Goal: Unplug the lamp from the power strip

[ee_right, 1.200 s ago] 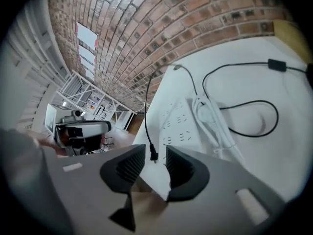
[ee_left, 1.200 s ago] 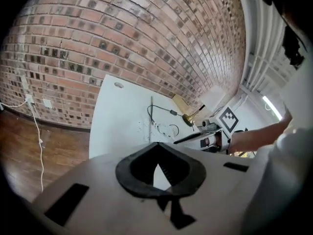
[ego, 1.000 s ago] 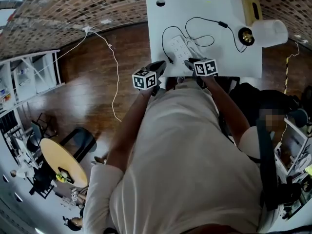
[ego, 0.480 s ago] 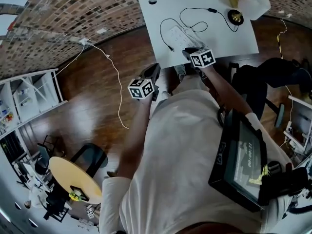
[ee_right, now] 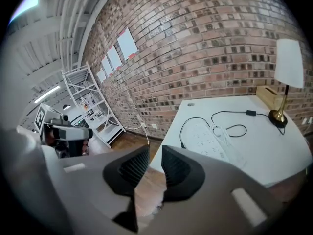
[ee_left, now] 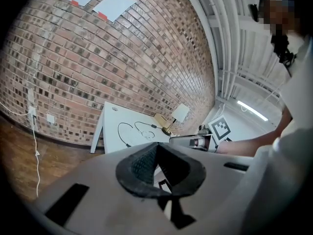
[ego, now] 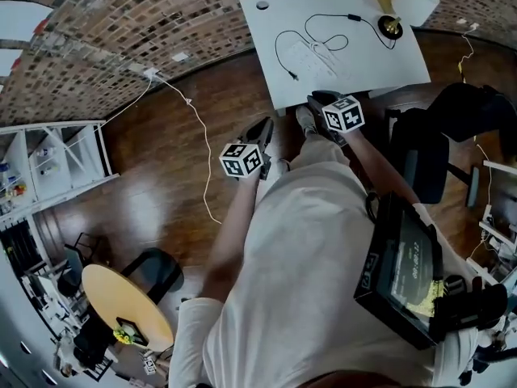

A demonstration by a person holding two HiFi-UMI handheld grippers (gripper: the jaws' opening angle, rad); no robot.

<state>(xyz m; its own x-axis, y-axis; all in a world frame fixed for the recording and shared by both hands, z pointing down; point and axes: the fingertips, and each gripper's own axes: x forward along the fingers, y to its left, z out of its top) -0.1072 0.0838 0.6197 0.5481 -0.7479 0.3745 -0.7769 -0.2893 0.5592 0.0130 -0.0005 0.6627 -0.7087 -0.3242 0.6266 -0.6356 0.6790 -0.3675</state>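
Observation:
The white power strip [ego: 311, 55] lies on the white table [ego: 380, 59], its own white cord bunched on top. The lamp [ego: 404, 5], with a brass base and white shade, stands at the far right corner. Its black cord [ego: 323, 24] loops across the table, and its plug [ego: 291, 75] lies loose beside the strip [ee_right: 215, 143]. My left gripper [ego: 262, 128] hangs over the floor, short of the table, with its pads together and nothing in them [ee_left: 155, 148]. My right gripper [ego: 315, 101] is at the table's near edge; its jaws have just been closing and stand narrowly apart, empty [ee_right: 155, 153].
A thin white cable [ego: 198, 136] trails over the wood floor from the brick wall. White shelving [ego: 48, 160] stands at left, with a round yellow table [ego: 121, 297] below it. A black chair [ego: 436, 152] sits right of the table. A black tablet [ego: 400, 273] hangs at the person's side.
Both grippers have drawn back from the power strip toward the person. The left one now hangs over the floor, clear of the table edge.

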